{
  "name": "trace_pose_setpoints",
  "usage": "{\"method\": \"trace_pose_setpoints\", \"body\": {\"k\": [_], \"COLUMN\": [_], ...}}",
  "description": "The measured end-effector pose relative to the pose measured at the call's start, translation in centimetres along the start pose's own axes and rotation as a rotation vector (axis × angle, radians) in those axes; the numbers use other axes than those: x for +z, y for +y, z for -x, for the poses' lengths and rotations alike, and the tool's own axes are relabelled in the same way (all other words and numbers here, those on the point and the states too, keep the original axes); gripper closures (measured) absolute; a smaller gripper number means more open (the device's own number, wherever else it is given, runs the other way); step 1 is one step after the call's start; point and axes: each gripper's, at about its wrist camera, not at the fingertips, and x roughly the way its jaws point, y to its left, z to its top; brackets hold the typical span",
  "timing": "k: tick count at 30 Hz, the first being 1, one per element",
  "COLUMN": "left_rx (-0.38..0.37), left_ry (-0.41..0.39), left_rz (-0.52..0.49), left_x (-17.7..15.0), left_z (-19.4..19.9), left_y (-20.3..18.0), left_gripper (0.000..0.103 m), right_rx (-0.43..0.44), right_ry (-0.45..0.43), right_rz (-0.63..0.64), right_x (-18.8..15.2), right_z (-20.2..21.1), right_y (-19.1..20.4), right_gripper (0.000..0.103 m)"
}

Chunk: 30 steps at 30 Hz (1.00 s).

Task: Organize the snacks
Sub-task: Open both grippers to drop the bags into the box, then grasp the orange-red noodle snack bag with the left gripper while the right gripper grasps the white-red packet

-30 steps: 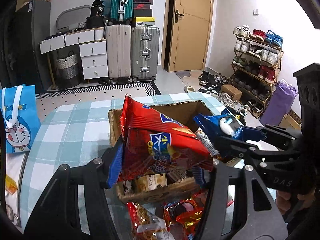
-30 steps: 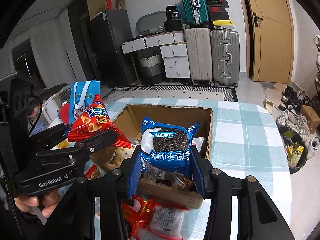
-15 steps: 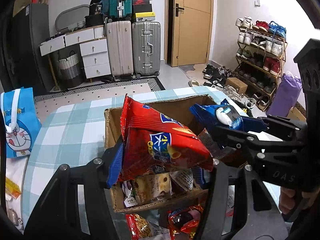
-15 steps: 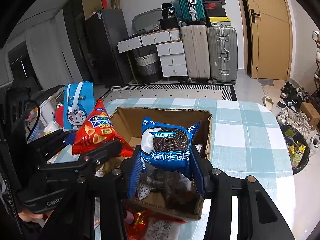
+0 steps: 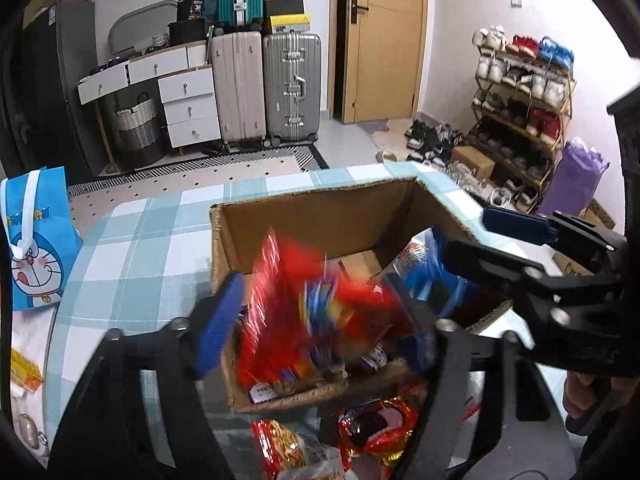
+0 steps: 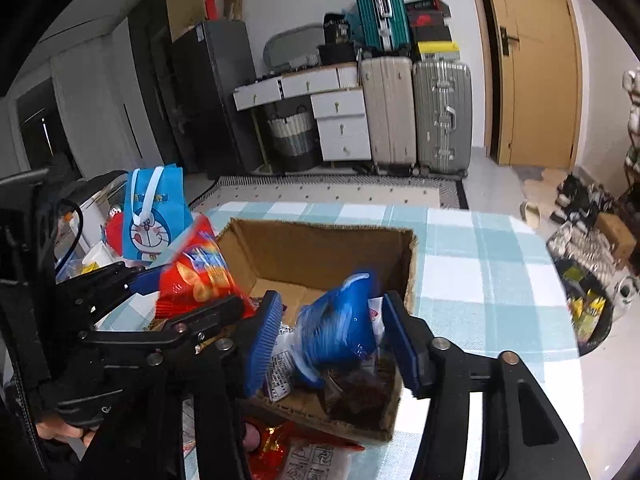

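Note:
An open cardboard box [image 5: 312,200] stands on the checked tablecloth, with several snack packets inside. My left gripper [image 5: 318,336] hangs over its near edge with jaws opening. The red chip bag [image 5: 304,312] is blurred between the pads, dropping free into the box. My right gripper [image 6: 334,344] is over the box's near right part, jaws also opening. The blue cookie packet [image 6: 340,328] slips down between its pads, blurred. Each gripper shows in the other's view: the right gripper [image 5: 468,232] above the blue packet [image 5: 424,276], the left gripper [image 6: 192,290] at the red bag [image 6: 196,276].
Loose red and gold snack packets [image 5: 376,428] lie on the table in front of the box. A blue cartoon gift bag [image 5: 36,236] stands at the table's left edge. A dark bin [image 6: 588,312] sits right of the table. Suitcases, drawers and a shoe rack line the room behind.
Both pairs of jaws have widened. The red bag and the blue cookie packet, gripped before, now slide down out of the pads toward the box.

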Motion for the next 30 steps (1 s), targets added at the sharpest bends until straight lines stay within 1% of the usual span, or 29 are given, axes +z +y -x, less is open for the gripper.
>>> {"method": "trace_pose_setpoints", "body": {"k": [1,2,3,4,5,6,7,10,15,17,19,20,23,25,27,30], "left_rx": [-0.002,-0.012,-0.024,-0.026,-0.026,-0.015,-0.005,0.002,0.02,0.011,0.025,0.029,0.012,0.009,0.004,0.014], "left_ry": [-0.013,-0.026,-0.039,-0.045,-0.053,-0.063,-0.081,-0.094,-0.087,-0.08,-0.076,-0.072,-0.054,-0.054,-0.033,-0.02], "left_rz": [0.005,0.008,0.008,0.007,0.004,0.0,-0.005,-0.024,-0.016,-0.007,0.007,0.013,0.024,0.029,0.034,0.011], "left_x": [-0.1,-0.2,-0.3,-0.5,-0.7,-0.9,-1.3,-2.5,-5.6,-6.9,-8.2,-8.8,-10.4,-11.4,-11.7,-11.9], "left_z": [0.5,1.1,1.7,2.2,2.9,3.4,4.3,6.0,8.5,9.4,10.0,10.2,10.4,10.5,10.2,9.6], "left_y": [0.2,0.3,0.4,0.5,0.7,0.7,0.9,0.9,1.5,1.8,2.2,2.4,3.1,3.5,3.7,3.4], "left_gripper": [0.018,0.017,0.016,0.014,0.006,0.001,0.001,0.001,0.001,0.001,0.001,0.001,0.001,0.001,0.001,0.001], "right_rx": [0.004,-0.006,-0.019,-0.03,-0.038,-0.045,-0.05,-0.061,-0.074,-0.068,-0.065,-0.064,-0.07,-0.065,-0.06,-0.072], "right_ry": [-0.011,-0.024,-0.036,-0.051,-0.065,-0.08,-0.091,-0.101,-0.067,-0.044,-0.037,-0.03,-0.012,-0.013,0.022,0.028], "right_rz": [0.005,0.005,0.001,-0.005,-0.012,-0.021,-0.032,-0.048,-0.045,-0.042,-0.039,-0.032,-0.017,-0.021,-0.012,0.002], "right_x": [-0.1,-0.2,-0.4,-0.6,-0.8,-1.1,-1.4,-2.4,-4.4,-5.4,-6.2,-6.7,-8.1,-8.8,-9.1,-9.5], "right_z": [0.5,1.0,1.6,2.3,3.0,3.7,4.5,6.2,7.8,8.0,8.0,7.9,7.3,6.9,6.2,5.8], "right_y": [0.0,-0.1,-0.2,-0.4,-0.6,-0.7,-1.0,-1.3,-1.1,-0.8,-0.5,-0.3,0.2,0.2,0.5,0.8], "right_gripper": [0.032,0.027,0.019,0.014,0.012,0.008,0.0,0.0,0.0,0.0,0.0,0.0,0.0,0.0,0.0,0.0]}}
